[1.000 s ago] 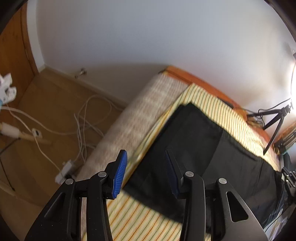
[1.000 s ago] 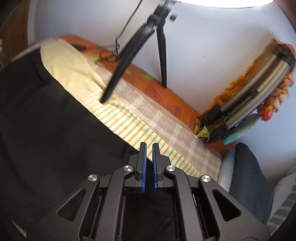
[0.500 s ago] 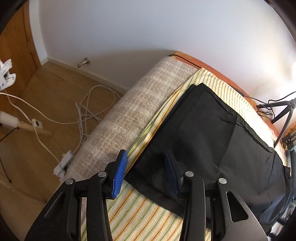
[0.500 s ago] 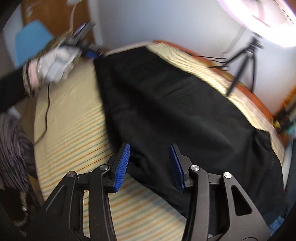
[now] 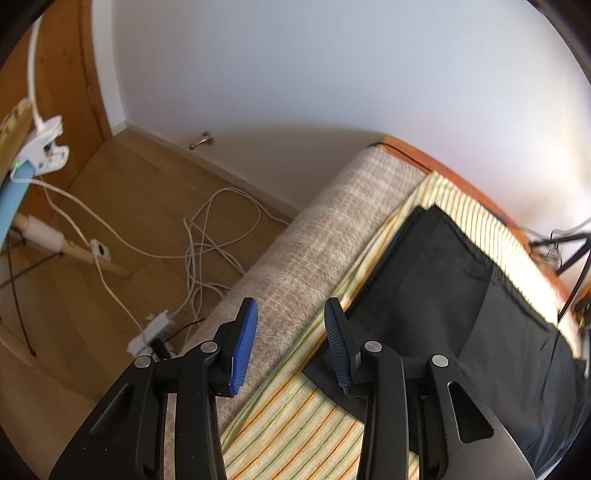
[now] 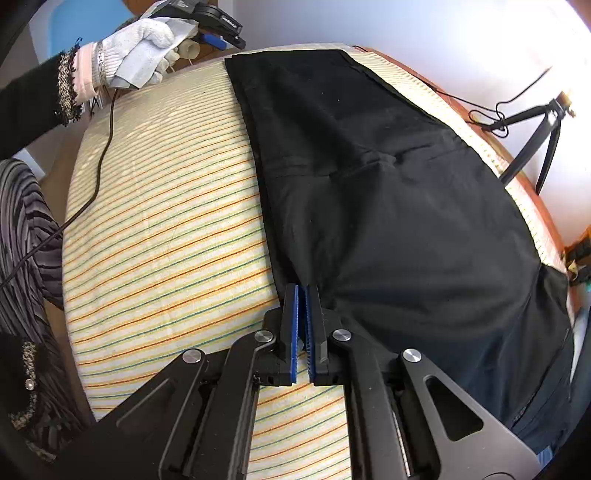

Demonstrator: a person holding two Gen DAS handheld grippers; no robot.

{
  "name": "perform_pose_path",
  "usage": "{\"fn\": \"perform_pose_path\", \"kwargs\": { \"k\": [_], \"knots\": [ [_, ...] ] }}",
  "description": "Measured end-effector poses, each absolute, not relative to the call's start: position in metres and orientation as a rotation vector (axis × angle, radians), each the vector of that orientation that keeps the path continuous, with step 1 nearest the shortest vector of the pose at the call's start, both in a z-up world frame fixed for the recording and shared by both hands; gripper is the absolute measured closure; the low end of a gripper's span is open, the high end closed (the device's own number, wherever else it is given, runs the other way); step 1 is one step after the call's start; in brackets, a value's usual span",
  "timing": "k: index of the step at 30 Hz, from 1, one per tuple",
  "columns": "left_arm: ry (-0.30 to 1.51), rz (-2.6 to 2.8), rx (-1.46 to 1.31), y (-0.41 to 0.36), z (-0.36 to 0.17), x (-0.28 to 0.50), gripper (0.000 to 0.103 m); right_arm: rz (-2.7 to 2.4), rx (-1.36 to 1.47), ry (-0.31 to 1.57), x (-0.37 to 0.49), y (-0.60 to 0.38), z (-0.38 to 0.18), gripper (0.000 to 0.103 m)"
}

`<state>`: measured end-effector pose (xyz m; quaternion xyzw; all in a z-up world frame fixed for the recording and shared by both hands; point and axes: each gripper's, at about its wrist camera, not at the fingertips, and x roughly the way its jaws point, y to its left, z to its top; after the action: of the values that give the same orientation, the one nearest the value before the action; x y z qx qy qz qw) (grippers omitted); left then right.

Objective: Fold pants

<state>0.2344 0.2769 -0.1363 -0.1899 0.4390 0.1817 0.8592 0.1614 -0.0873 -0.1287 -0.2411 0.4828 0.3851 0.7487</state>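
The left wrist view looks down past its tool (image 5: 290, 341) from close above the bed (image 5: 295, 266) corner, facing the wall and the wooden floor (image 5: 122, 206) beside it. The right wrist view sits low over the striped sheet (image 6: 166, 221), facing along the bed toward the far corner. Both share the black pants (image 6: 388, 192) and the sheet; the right view also catches the left tool (image 6: 210, 22).
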Motion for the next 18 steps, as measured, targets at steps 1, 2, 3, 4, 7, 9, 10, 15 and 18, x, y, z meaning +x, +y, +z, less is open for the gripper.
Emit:
{"fn": "perform_pose_path", "kwargs": {
  "k": [1, 2, 3, 4, 7, 9, 10, 15, 18],
  "knots": [
    [0.911, 0.368, -0.414, 0.277, -0.134, 0.234, 0.070, 0.829, -0.517, 1.046, 0.164, -0.089, -0.126, 0.098],
    [0.907, 0.341, -0.422, 0.273, -0.132, 0.234, 0.070, 0.820, -0.501, 1.038, 0.168, -0.089, -0.124, 0.098],
    [0.909, 0.314, -0.419, 0.268, -0.130, 0.235, 0.070, 0.817, -0.484, 1.033, 0.169, -0.090, -0.122, 0.098],
    [0.915, 0.281, -0.407, 0.261, -0.129, 0.238, 0.070, 0.814, -0.460, 1.033, 0.171, -0.091, -0.120, 0.098],
    [0.964, 0.203, -0.289, 0.231, -0.133, 0.253, 0.064, 0.793, -0.434, 1.041, 0.175, -0.091, -0.120, 0.096],
    [1.003, 0.227, -0.195, 0.215, -0.142, 0.262, 0.064, 0.777, -0.428, 1.045, 0.173, -0.092, -0.123, 0.084],
    [1.020, 0.242, -0.174, 0.212, -0.147, 0.264, 0.064, 0.772, -0.424, 1.048, 0.172, -0.093, -0.124, 0.082],
    [0.991, 0.344, -0.056, 0.218, -0.158, 0.257, 0.059, 0.706, -0.353, 1.035, 0.165, -0.115, -0.116, 0.074],
    [0.974, 0.331, -0.130, 0.235, -0.161, 0.248, 0.050, 0.609, -0.237, 1.011, 0.162, -0.153, -0.105, 0.054]
  ]
}}
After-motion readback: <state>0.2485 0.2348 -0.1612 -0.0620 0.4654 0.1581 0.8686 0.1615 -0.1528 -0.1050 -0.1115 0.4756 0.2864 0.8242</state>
